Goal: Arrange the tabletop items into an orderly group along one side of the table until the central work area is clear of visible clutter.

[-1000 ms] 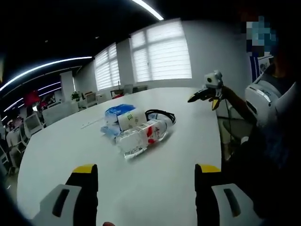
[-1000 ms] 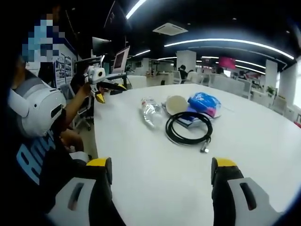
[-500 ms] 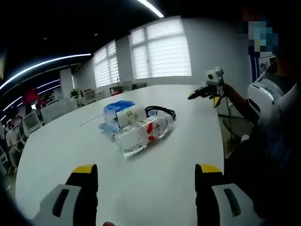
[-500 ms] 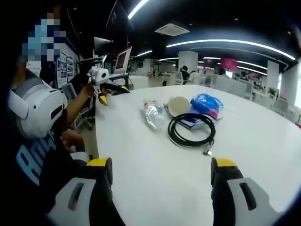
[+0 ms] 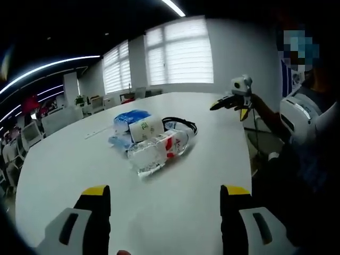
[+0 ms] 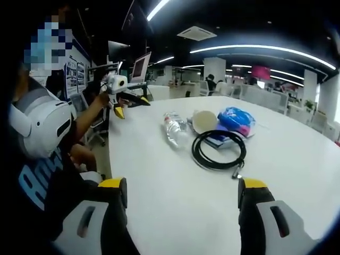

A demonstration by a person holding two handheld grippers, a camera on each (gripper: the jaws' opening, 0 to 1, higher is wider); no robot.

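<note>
Clear plastic water bottle (image 5: 158, 152), coiled black cable (image 6: 219, 150), and what looks like a blue packet (image 6: 236, 119) lie clustered mid-desk (image 5: 69, 175), ungrouped; both hand-held grippers, left (image 5: 164, 212) and right (image 6: 182, 207), stand wide open, empty.

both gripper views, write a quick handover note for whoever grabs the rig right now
Left gripper: open, holding nothing, above the white table.
Right gripper: open, holding nothing, also off the items.
Items: clear plastic water bottle with red label lying on its side, white paper cup on its side, blue plastic packet and coiled black cable, bunched together mid-table.
Done: nothing moved to an edge as far as the views show.
Left: shift all four into a tidy row along one side.
</note>
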